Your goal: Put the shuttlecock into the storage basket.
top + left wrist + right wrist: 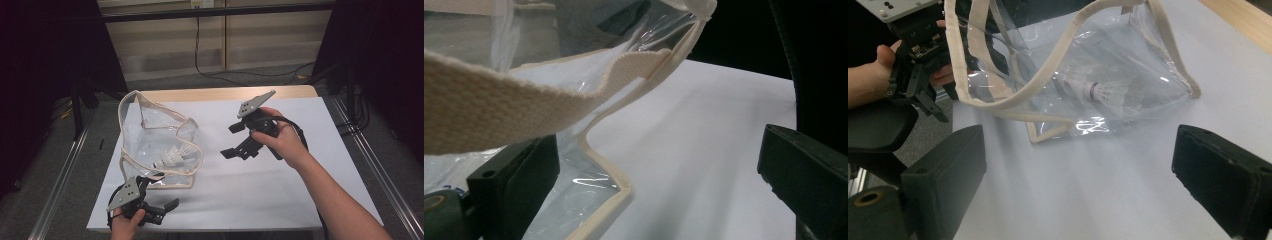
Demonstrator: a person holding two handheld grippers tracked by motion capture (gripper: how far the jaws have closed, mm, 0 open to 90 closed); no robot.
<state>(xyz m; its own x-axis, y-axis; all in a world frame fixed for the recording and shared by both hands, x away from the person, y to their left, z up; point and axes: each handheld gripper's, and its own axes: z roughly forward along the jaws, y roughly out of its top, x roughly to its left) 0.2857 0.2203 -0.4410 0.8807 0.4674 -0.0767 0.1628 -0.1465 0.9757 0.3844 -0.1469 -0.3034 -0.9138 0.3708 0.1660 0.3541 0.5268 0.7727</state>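
Clear bag (160, 142) w/ shuttlecock (172, 158) inside is lying on counter (280, 185). Left gripper (160, 192) is sitting at bag corner, fingers spread; right gripper (234, 140) is hovering nearby, fingers spread.

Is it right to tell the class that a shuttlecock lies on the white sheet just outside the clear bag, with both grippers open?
Not quite. The shuttlecock lies inside the clear bag, not outside it; the right gripper view shows it behind the clear wall. The rest stands: the left gripper and the right gripper are both open, and the bag rests on the white sheet.
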